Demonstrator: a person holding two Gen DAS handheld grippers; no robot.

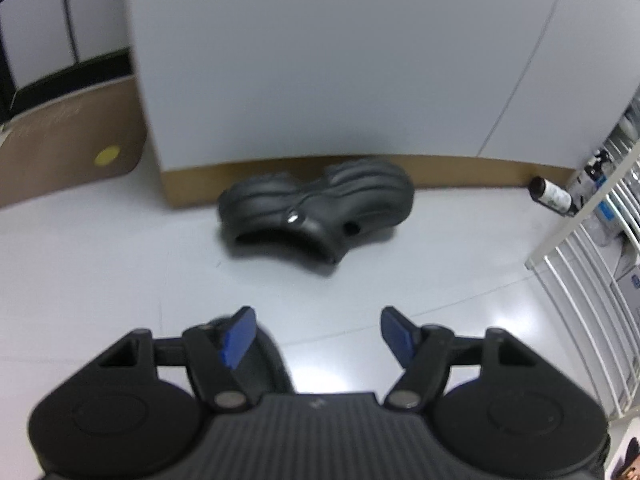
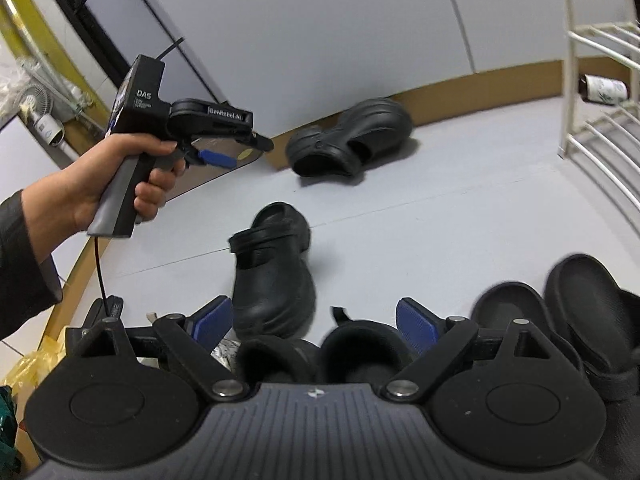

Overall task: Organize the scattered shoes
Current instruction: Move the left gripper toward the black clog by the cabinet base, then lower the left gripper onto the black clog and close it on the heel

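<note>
From the left wrist camera, the left gripper (image 1: 316, 334) hangs above the pale floor (image 1: 100, 264) with its blue-padded fingers (image 1: 240, 338) spread wide and nothing between them. Ahead, a pair of black clogs (image 1: 316, 208) lies tumbled together against the brown skirting at the foot of the white wall (image 1: 320, 60), one clog leaning on the other. A dark bottle (image 1: 550, 196) lies on its side near the skirting to the right, beside a white wire rack (image 1: 592, 264). A brown board with a yellow dot (image 1: 72, 152) leans at the left.

From the right wrist camera, the right gripper (image 2: 314, 320) is low over the floor, its blue pads also spread apart and empty. A single black clog (image 2: 274, 276) sits on the floor just beyond the left finger, heel strap towards the wall. The tumbled pair (image 2: 350, 138) lies farther off by the skirting. Close under the gripper are two dark slippers (image 2: 320, 354), and to the right a pair of black slides (image 2: 560, 304) rests side by side. The person's left hand (image 2: 116, 184) holds the other gripper in the air at the left, well clear of the shoes.
</note>
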